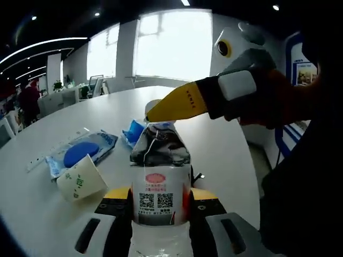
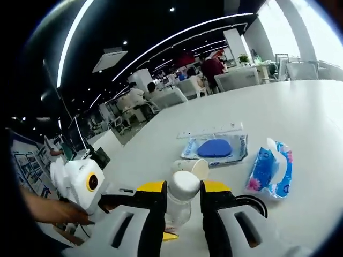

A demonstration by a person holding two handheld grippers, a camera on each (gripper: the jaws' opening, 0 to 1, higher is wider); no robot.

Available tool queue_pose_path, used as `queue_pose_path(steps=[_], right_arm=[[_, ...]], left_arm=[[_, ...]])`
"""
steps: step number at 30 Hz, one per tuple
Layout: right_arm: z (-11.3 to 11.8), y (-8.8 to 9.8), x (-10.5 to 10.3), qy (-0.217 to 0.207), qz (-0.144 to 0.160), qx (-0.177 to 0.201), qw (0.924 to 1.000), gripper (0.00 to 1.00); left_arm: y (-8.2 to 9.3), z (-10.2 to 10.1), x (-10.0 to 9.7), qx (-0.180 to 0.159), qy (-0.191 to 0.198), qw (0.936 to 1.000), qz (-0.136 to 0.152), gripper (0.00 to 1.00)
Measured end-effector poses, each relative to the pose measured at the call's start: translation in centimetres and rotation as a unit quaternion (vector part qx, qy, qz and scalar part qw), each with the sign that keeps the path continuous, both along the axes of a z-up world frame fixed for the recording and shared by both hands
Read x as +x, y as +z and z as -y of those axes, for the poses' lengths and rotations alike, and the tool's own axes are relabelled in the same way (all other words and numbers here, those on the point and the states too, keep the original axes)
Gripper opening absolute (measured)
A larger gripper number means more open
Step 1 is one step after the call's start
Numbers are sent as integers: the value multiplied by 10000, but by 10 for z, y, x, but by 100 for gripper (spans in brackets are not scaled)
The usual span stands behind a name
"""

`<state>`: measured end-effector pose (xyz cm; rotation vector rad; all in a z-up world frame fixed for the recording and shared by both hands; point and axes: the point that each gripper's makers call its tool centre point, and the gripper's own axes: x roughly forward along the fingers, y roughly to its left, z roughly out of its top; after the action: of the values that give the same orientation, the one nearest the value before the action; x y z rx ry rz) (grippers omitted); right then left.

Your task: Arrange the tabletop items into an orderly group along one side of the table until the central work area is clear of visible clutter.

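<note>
A clear water bottle [image 1: 159, 176] with a QR-code label stands upright, and my left gripper [image 1: 161, 195] is shut on its body. My right gripper [image 1: 155, 112] reaches in from the right, its yellow jaw at the bottle's top. In the right gripper view the bottle's white cap [image 2: 183, 183] sits clamped in my right gripper [image 2: 183, 190]. A paper cup [image 1: 80, 182] [image 2: 193, 167] lies on its side beside the bottle. Behind it lie a wipes pack with a blue lid [image 1: 83, 152] [image 2: 214, 148] and a blue tissue pack [image 1: 134, 131] [image 2: 270, 168].
The white round table [image 1: 80, 112] [image 2: 300, 107] stretches far behind the items. A thin white strip [image 1: 53, 150] [image 2: 211, 130] lies beyond the wipes pack. A hand [image 2: 48, 211] holds the left gripper's white housing. Office desks, chairs and people fill the background.
</note>
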<state>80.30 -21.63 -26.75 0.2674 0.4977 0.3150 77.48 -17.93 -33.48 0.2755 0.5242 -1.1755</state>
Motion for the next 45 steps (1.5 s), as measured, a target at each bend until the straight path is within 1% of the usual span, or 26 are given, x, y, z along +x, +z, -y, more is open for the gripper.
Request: queue_pose_path(steps=[7,9,11,12,13,14,15,18,21,22,23,29,32,36,45], right_arm=[[-17,10,-5,300,249,-403,9984,19],[-21,12,-6,350,297,-452,9979,19],[-25,15,-8,400,350,-445,9976,18],[-31,19,-10,458,403,-274,9978,17],[-32,17,-12,490,347,-326,9977,17],[-32,16,-12,592,419,-612,9955,17],[-34,16,-14,560,369,-511,9964,17],[-36,15,-18,596,362,-483,9964,17],[-40,14,-23,698,400,-504,9955,17],[-41,16,-22,715,448,-493,9952,17],[-44,18,-23,770,472,-451,9949,17],[-52,21,-25,907,529,-412,9936,17],[-57,21,-25,998,548,-333,9929,17],[-62,22,-26,1135,593,-411,9909,17],[-70,22,-31,1278,659,-516,9883,18]], left_arm=[[-1,-5,-1,85,29,10000,41,38],[-2,-7,-2,108,36,9999,42,38],[-3,-8,-2,129,48,9999,39,37],[-6,-9,-3,173,53,9998,31,37],[-6,-10,-3,161,61,9998,49,37],[-7,-11,-4,184,71,9998,29,37],[-8,-12,-4,203,66,9998,27,37],[-10,-14,-7,230,68,9997,25,37],[-14,-16,-7,280,48,9996,27,37],[-13,-17,-7,224,59,9997,48,37],[-12,-20,-10,272,56,9996,32,37],[-12,-23,-10,208,123,9997,-68,38],[-13,-26,-11,196,143,9997,-94,39],[-14,-28,-11,160,170,9996,-138,40],[-14,-29,-15,218,108,9996,-130,41]])
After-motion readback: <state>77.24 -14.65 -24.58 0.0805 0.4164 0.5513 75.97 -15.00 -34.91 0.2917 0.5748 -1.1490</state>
